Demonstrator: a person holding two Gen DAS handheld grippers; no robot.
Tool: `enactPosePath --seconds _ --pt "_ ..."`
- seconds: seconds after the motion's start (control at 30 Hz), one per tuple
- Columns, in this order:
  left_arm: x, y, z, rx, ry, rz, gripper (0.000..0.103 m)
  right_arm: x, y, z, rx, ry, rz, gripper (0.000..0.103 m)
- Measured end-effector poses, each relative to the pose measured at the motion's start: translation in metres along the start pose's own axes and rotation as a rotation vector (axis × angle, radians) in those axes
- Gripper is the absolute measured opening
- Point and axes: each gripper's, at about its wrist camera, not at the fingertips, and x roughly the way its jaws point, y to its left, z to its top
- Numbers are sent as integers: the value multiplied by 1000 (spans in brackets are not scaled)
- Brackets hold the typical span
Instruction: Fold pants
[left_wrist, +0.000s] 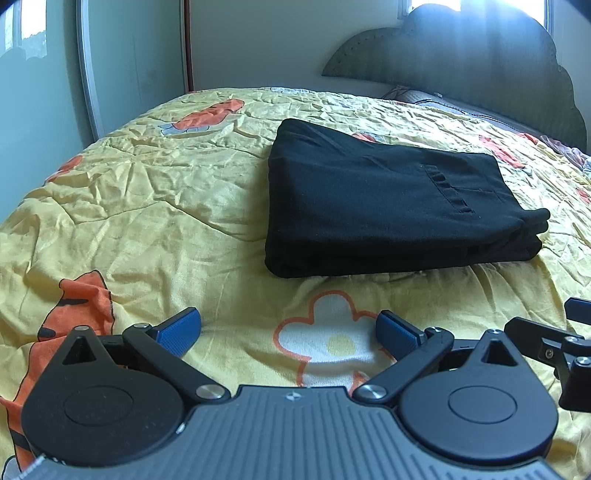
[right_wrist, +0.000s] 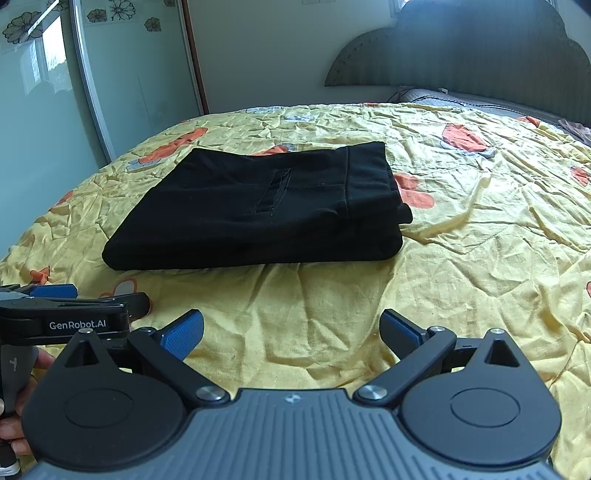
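Note:
Black pants lie folded into a thick flat rectangle on the yellow bedspread; a back pocket slit faces up. In the right wrist view the same pants sit ahead and left of centre. My left gripper is open, its blue pads wide apart over a flower print, nothing between them, well short of the pants. My right gripper is open too, empty, hovering above bare bedspread in front of the stack. The left gripper also shows from the side in the right wrist view, held by a hand.
A wrinkled yellow cover with orange and white prints spreads over the whole bed. A scalloped dark headboard and pillow stand at the far end. A mirrored wardrobe door runs along the left side.

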Motion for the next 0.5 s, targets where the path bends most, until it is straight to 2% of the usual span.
enactPosePath --seconds 0.5 --pt "-1 0 -2 4 -17 4 103 2 -3 -3 10 -2 2 102"
